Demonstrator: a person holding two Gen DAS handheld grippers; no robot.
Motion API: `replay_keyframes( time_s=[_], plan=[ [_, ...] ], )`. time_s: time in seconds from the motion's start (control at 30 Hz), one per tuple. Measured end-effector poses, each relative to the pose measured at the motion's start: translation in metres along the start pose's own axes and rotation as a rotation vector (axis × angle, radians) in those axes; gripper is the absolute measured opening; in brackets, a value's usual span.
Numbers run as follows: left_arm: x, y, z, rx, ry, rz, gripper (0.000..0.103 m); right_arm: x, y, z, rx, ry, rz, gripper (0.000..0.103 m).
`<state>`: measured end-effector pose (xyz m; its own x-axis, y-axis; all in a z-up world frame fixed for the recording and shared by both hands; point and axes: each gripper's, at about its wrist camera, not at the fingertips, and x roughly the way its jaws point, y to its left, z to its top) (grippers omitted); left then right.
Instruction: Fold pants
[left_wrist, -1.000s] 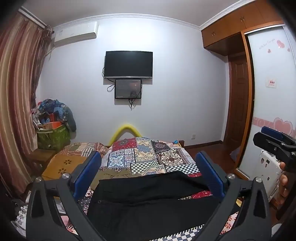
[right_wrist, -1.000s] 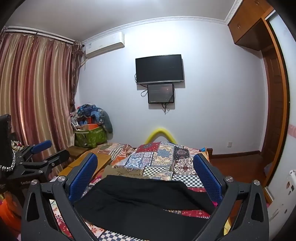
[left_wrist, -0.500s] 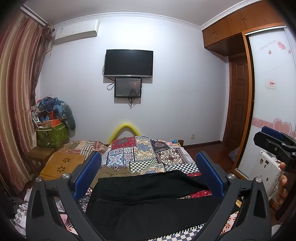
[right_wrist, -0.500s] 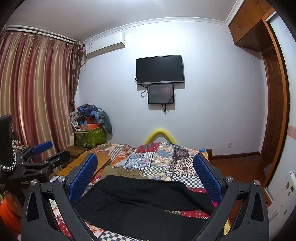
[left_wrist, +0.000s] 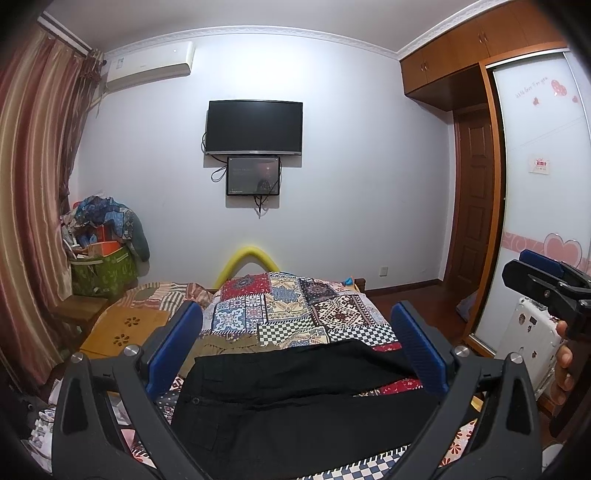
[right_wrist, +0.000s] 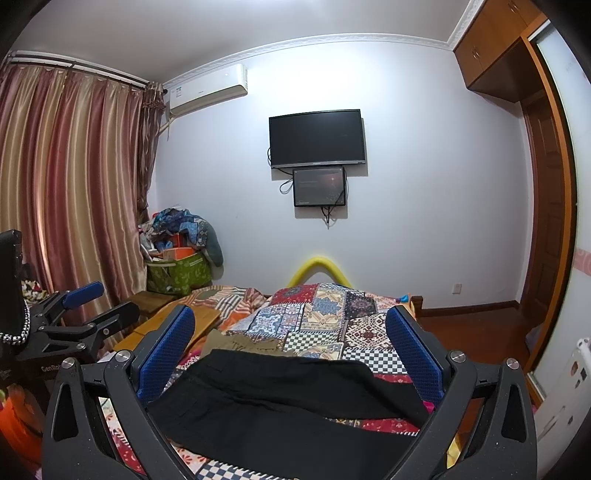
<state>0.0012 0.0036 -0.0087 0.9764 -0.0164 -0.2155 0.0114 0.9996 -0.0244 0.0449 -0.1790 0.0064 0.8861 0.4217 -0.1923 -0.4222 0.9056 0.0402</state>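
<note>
The bed (left_wrist: 295, 314), covered by a patchwork quilt (left_wrist: 291, 302), carries the work. The black pants (left_wrist: 295, 391) lie spread flat across its near end, waistband toward the left edge and both legs running to the right edge, the far leg angled slightly away from the near one; a khaki garment (right_wrist: 240, 341) lies just beyond them. Judged from the fabric, the pants are light, soft and limp, not fragile: they will sag and slide wherever unsupported, so each pinch should take a firm bite of the thicker seams, at the waistband corner on one side and the leg hems on the other. The left gripper (left_wrist: 295, 343) hovers above the near edge with its jaws spread wide, holding nothing, the pants framed below and between its blue pads (left_wrist: 177, 343). The right gripper (right_wrist: 291, 347) is likewise spread wide and empty, held clear above the cloth. Neither tool touches the pants; both must descend to reach the fabric.
</note>
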Motion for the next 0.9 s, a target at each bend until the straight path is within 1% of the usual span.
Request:
replay_keyframes(
  time_s=[0.9],
  plan=[
    [-0.003, -0.0008, -0.0003, -0.008, -0.006, -0.003, 0.103, -0.0022, 0.0022, -0.002, 0.001, -0.002, -0.001, 0.103]
  ],
)
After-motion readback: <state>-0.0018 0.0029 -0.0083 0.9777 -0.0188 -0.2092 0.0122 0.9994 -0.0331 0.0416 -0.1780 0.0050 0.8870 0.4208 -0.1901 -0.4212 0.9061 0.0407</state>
